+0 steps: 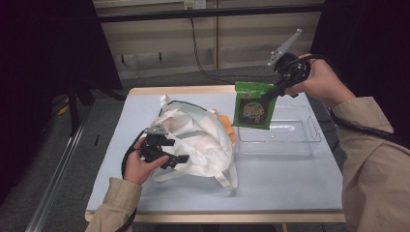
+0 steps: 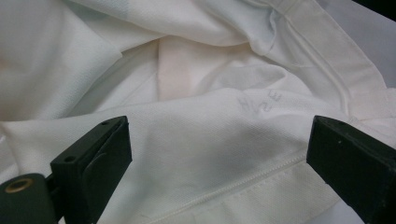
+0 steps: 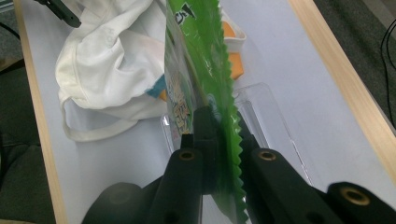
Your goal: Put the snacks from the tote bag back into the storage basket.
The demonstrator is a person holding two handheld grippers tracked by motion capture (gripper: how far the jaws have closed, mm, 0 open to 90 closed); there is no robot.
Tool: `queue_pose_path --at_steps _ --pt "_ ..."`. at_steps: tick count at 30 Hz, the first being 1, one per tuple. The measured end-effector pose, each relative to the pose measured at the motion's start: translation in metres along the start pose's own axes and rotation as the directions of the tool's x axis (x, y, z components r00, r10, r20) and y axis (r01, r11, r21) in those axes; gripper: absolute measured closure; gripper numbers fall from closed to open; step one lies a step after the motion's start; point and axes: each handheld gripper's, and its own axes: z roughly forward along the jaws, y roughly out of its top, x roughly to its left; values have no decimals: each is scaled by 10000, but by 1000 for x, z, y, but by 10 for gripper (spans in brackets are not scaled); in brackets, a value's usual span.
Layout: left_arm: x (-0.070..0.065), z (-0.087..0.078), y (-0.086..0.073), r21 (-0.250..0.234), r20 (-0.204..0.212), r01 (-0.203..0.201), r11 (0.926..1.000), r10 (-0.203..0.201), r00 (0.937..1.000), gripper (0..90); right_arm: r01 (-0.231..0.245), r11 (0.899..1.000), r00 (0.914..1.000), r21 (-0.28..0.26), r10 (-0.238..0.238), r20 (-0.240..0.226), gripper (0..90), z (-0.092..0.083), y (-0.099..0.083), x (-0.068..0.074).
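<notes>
A white cloth tote bag [image 1: 193, 140] lies crumpled on the left half of the table, with something orange [image 1: 226, 123] showing at its mouth. My left gripper [image 1: 175, 151] rests against the bag's near side, jaws wide apart over the white fabric [image 2: 210, 140] with nothing pinched. My right gripper [image 1: 273, 93] is raised at the upper right and is shut on the serrated top edge of a green snack packet [image 1: 252, 106]. The packet [image 3: 201, 70] hangs in the air over the left end of a clear plastic bin [image 1: 290, 137].
The pale table has a wooden rim [image 1: 183, 90]. Behind it a black cable [image 1: 198, 53] runs down the wall. Dark curtains stand on both sides. The bag's strap [image 1: 225, 181] loops toward the table's near edge.
</notes>
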Motion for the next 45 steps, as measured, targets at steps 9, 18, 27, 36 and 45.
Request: queue_pose_path --at_steps 9,18,27,36,45 --pt "0 1 1 21 -18 -21 10000 21 10000 66 -206 9998 9997 -85 207 120 860 0 -16 -6" --pt "0 3 2 67 4 -75 9999 75 10000 65 -353 9994 9992 8 353 202 859 -3 -28 -10" --pt "0 7 2 171 27 -101 9998 100 9999 65 -130 9999 9998 96 128 180 856 6 -38 -12" --pt "-2 7 3 172 -10 -140 9998 140 9999 65 353 9991 9993 222 -356 120 852 23 -46 -12" --pt "-2 8 5 267 53 -268 9993 266 9996 66 627 9977 9980 271 -626 -63 846 44 -52 -10"
